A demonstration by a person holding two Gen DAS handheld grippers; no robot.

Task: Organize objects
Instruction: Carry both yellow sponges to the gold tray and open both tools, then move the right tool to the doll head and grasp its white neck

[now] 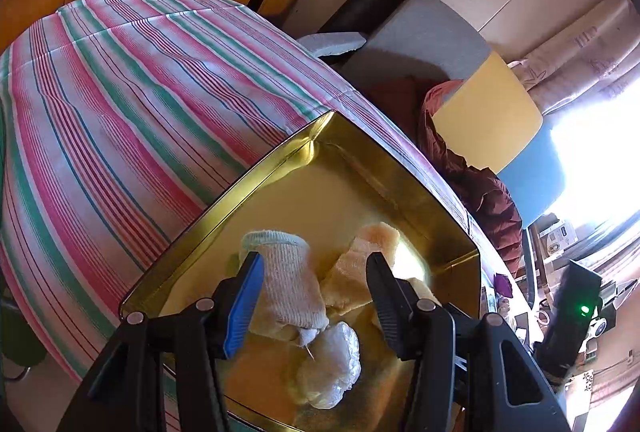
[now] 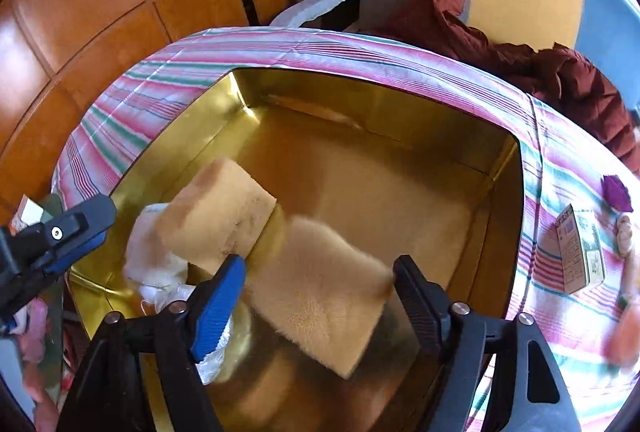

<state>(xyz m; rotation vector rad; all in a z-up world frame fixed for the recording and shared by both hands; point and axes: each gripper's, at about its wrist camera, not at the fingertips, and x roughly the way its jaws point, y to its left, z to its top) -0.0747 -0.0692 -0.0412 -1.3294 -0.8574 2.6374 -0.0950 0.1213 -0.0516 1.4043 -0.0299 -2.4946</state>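
right gripper [image 2: 316, 284]: jaws spread, blurred yellow sponge [image 2: 320, 284] loose between them, lower centre | left gripper [image 1: 316, 280]: half-spread over the knit glove [image 1: 288, 284], grip unclear | gold tin [image 2: 516, 168]: holds the second sponge [image 2: 218, 212] at centre left | risk: the loose sponge may bounce or land tilted on the pile
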